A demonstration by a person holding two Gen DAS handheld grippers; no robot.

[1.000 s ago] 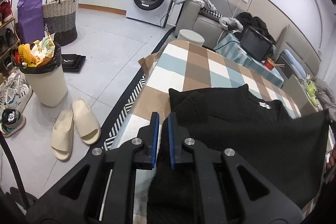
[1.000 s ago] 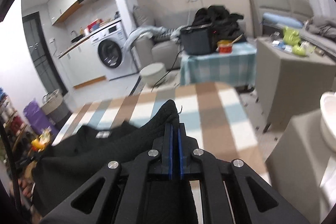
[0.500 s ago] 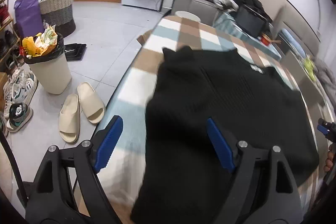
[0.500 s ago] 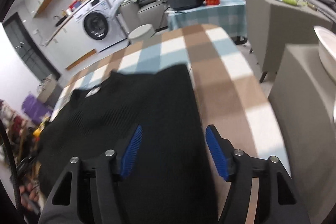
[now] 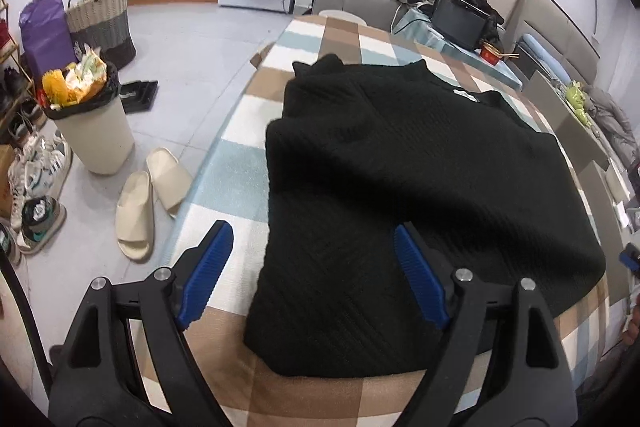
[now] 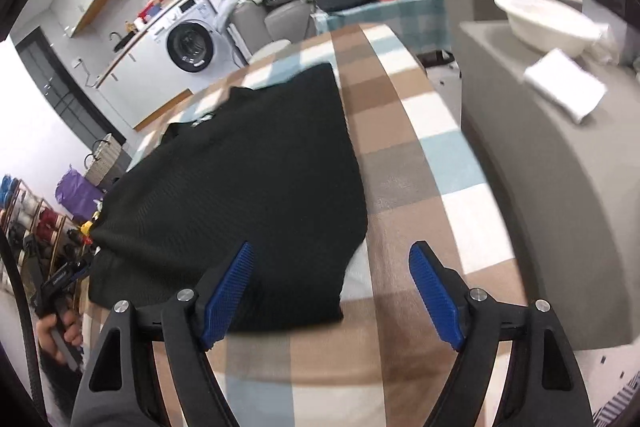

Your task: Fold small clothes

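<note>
A black ribbed knit sweater lies spread flat on the bench, which is covered in a brown, white and pale-blue checked cloth; the sweater serves as the landmark here. Far to its left on the grey tiled floor stands a cream waste bin lined in black and heaped with yellow rubbish, and nearer the sweater a pair of cream slide sandals lies beside the bench edge. The left hand-held gripper hovers over the sweater's near left hem, its blue-padded jaws spread wide and released, with nothing pinched between them. The right hand-held gripper hangs over the sweater's near right corner, its jaws opening, the left pad above the knit and the right pad above bare cloth, gripping nothing. To the sweater's right sits a grey upholstered block carrying a white basin.
</note>
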